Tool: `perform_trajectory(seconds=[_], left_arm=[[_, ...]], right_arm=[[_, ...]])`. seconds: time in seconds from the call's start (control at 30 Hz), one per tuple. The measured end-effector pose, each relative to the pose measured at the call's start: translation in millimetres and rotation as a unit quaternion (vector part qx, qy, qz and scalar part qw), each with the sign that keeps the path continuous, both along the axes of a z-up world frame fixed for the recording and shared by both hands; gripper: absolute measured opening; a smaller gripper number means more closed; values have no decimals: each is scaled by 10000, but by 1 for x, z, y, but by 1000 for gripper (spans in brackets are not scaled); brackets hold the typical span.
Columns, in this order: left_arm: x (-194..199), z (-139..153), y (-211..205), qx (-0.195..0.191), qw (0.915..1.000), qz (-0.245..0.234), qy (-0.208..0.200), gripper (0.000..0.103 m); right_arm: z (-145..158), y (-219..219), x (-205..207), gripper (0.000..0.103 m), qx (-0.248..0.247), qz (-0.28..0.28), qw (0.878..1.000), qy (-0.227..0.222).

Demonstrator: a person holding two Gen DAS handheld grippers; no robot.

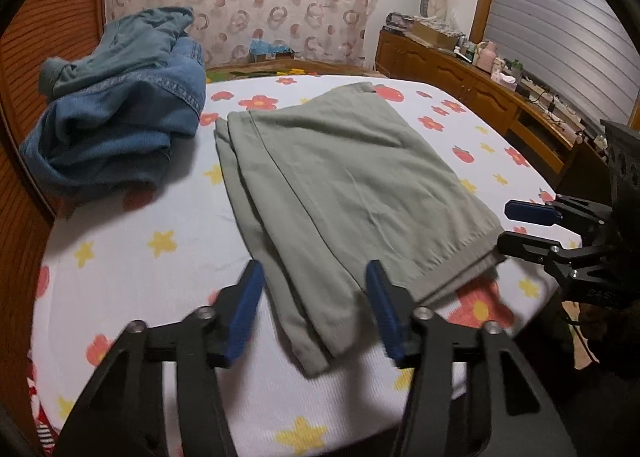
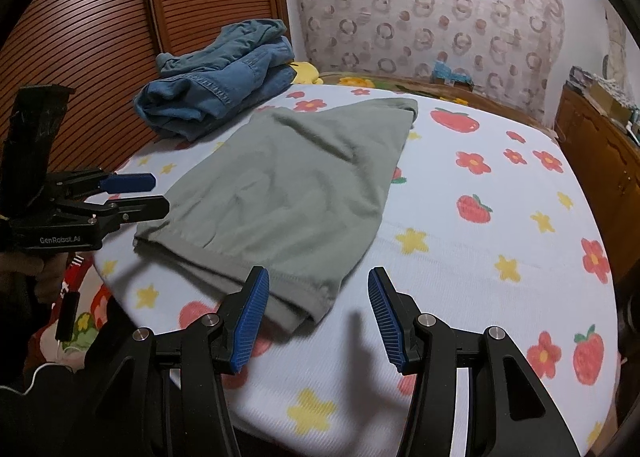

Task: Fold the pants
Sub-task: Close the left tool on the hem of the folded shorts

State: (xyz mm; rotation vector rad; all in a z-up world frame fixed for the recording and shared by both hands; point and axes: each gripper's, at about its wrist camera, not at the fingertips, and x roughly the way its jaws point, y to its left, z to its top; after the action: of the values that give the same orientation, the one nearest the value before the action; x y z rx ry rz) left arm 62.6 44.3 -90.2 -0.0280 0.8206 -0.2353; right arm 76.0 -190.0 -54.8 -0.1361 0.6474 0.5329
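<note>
Lying folded on the flowered bedsheet [image 1: 132, 257], grey-green pants [image 1: 344, 181], long axis running from near edge toward far headboard side, slightly slanted. Hovering at the near end, left gripper [image 1: 314, 311] with blue pads spread wide, gripping nothing, near hem corner sitting right between the pads in left wrist view. Sitting at the right near corner of the hem, right gripper [image 1: 516, 227], also spread apart and empty, lower finger tip just beside or touching the cuff edge, cannot tell which. Same pants [image 2: 288, 185] in right wrist view, near right hem corner lying between the right gripper [image 2: 316, 315] pads, left pad over the cloth. Left gripper [image 2: 154, 193] showing from the side at the left hem edge, fingers parted, nothing held. Both about equally near the hem, one at each corner. Likely next: closing on the near hem corners and carrying them toward the far end, along the long axis, to halve the bundle; layers at the near left look offset, may slip apart. Heaped on the far left, well apart from the pants, blue denim pile [image 1: 120, 105], not involved.
</note>
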Motion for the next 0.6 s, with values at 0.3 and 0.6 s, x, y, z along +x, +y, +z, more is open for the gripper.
perform_trajectory(seconds=[0.3, 0.6], left_arm=[[3, -16, -4, -138, 9997, -10, 210, 23], [-11, 5, 10, -209, 9996, 122, -167, 5]], right_arm=[[-5, 3, -1, 54, -32, 40, 10000, 75], [-11, 4, 6, 54, -8, 30, 9999, 167]])
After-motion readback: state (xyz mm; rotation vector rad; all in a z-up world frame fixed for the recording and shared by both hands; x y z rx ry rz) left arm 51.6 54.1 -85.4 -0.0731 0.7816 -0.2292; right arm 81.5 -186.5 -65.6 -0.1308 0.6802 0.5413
